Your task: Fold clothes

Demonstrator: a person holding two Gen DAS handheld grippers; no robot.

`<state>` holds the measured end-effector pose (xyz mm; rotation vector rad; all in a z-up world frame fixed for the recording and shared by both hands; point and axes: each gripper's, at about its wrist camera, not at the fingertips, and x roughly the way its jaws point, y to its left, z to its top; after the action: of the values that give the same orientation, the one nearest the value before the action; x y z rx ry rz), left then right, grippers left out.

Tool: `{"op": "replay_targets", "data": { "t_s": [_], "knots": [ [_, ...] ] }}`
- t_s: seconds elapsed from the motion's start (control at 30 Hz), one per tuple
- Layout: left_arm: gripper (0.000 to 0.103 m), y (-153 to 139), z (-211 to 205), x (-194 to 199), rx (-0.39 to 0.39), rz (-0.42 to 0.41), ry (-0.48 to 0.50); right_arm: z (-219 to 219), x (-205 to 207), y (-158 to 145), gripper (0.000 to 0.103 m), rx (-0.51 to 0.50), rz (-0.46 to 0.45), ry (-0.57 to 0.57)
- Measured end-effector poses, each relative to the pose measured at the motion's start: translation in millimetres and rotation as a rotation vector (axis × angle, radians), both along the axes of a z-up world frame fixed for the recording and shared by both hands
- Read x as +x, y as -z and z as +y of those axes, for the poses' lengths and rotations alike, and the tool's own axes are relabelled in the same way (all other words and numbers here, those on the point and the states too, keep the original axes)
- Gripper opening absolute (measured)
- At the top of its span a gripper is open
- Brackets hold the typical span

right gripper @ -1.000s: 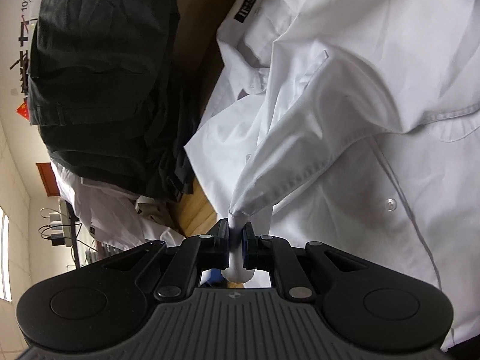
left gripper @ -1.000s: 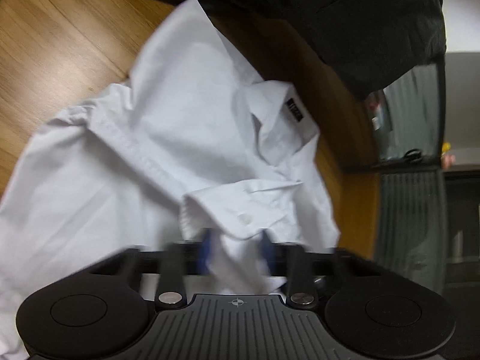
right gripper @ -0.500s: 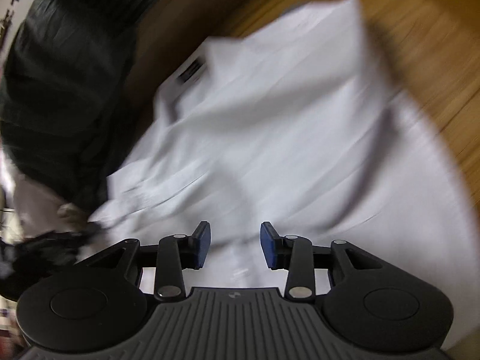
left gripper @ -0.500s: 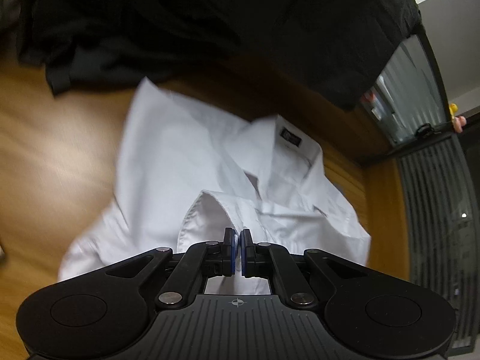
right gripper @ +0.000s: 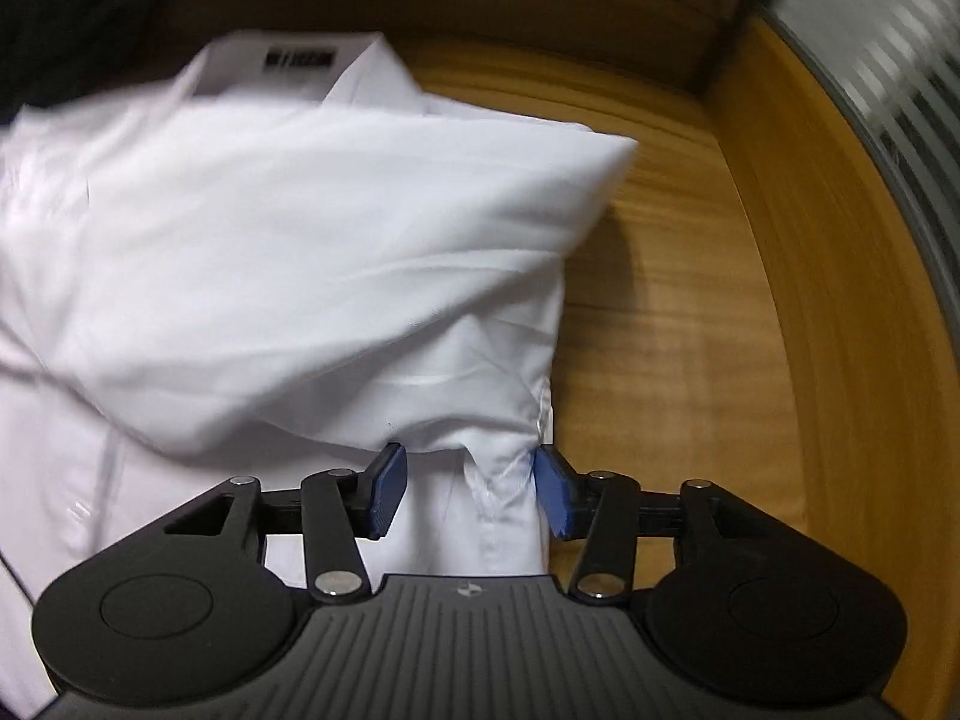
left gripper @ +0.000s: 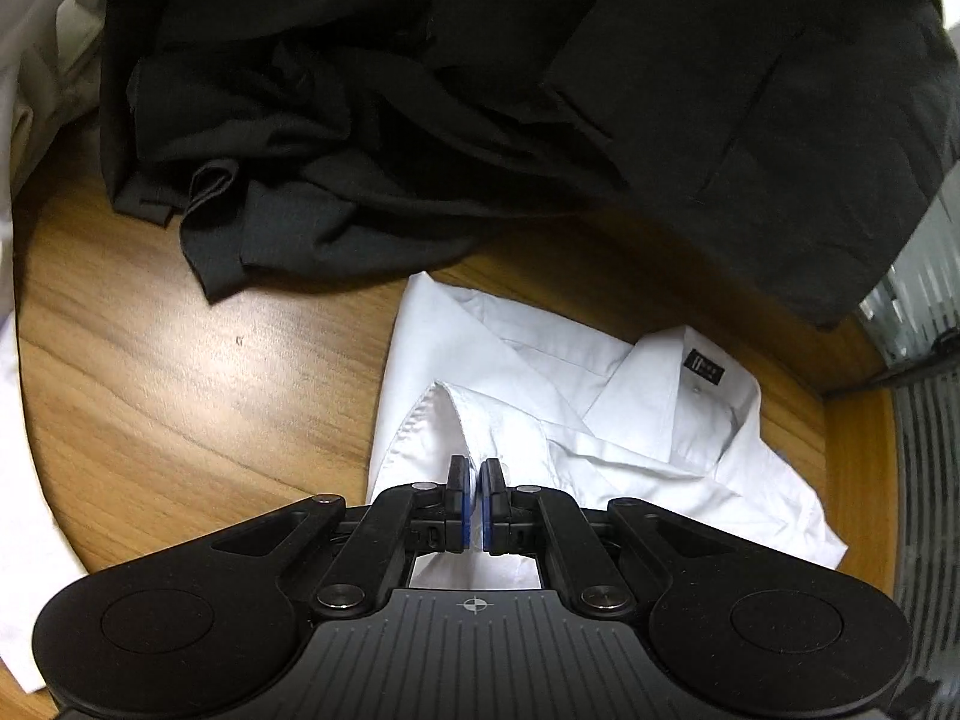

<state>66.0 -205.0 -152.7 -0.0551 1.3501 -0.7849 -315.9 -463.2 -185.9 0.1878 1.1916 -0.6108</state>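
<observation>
White cotton dress shirt [left gripper: 540,402] lies partly folded on the brown wood-grain surface [left gripper: 180,384], collar up, with a small black label [left gripper: 703,367] showing inside the neckband. I see a cuffed sleeve end laid across its front. My left claw [left gripper: 477,501] is pinched tight on that sleeve fabric, blue pads nearly touching with white cloth between them. My right claw [right gripper: 465,492] stands wide apart, its blue pads either side of a bunched fold at the shirt's right edge, gripping nothing; that view is blurred, so finer creases I cannot read.

Behind the shirt, a heap of crumpled black garments [left gripper: 480,90] covers the far side of the surface, its hem overhanging close to the collar. To the shirt's left I have a broad bare stretch of wood. On its right there is a narrower strip before the raised wooden rim [right gripper: 798,276], beyond which ribbed grey panelling [right gripper: 900,90] stands. More white cloth [left gripper: 24,480] sits at my far left edge.
</observation>
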Motion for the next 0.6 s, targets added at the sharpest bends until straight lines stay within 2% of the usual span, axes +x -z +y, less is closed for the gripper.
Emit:
{"op": "replay_targets", "data": {
  "t_s": [0.07, 0.17, 0.43, 0.53, 0.6],
  "knots": [
    [0.005, 0.9, 2.4, 3.2, -0.005, 0.028, -0.02, -1.0, -1.3, 1.0, 0.052, -0.049, 0.016, -0.011],
    [0.005, 1.8, 8.7, 1.5, 0.001, 0.057, -0.035, -19.9, -20.7, -3.7, 0.049, -0.069, -0.005, 0.115],
    [0.006, 40.2, 17.3, -11.9, 0.094, 0.103, -0.025, -60.4, -61.9, 5.2, 0.051, 0.113, -0.026, 0.286],
    [0.006, 44.0, 16.7, -14.0, 0.097, 0.082, -0.012, -58.0, -60.2, -10.6, 0.05, 0.163, -0.041, 0.249],
    [0.006, 43.0, 15.6, -14.9, 0.097, 0.071, -0.002, -57.0, -56.9, -27.1, 0.051, 0.183, -0.09, 0.232]
  ]
}}
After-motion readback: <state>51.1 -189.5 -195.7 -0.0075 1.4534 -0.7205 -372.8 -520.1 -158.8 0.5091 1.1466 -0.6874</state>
